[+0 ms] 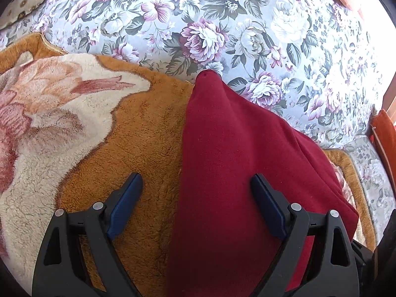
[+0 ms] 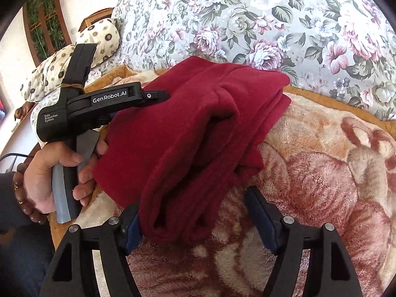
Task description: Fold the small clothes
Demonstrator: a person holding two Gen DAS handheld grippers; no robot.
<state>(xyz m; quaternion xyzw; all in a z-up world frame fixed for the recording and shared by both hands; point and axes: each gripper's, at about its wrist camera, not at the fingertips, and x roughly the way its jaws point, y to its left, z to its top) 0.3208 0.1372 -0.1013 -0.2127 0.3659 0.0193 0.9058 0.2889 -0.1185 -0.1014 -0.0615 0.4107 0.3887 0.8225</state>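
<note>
Garment: dark red fleece garment [image 2: 188, 133], folded into a long bundle on the plush blanket [image 2: 321, 163].
Axis: runs away from both cameras, narrow tip toward the floral bedspread [image 1: 247, 24].
Left gripper [image 1: 196, 185]: jaws wide, straddling the garment's left edge.
Right gripper [image 2: 191, 205]: jaws wide, near end between them, unpinched.
Room: patterned pillow [image 2: 99, 39], window beyond.
</note>
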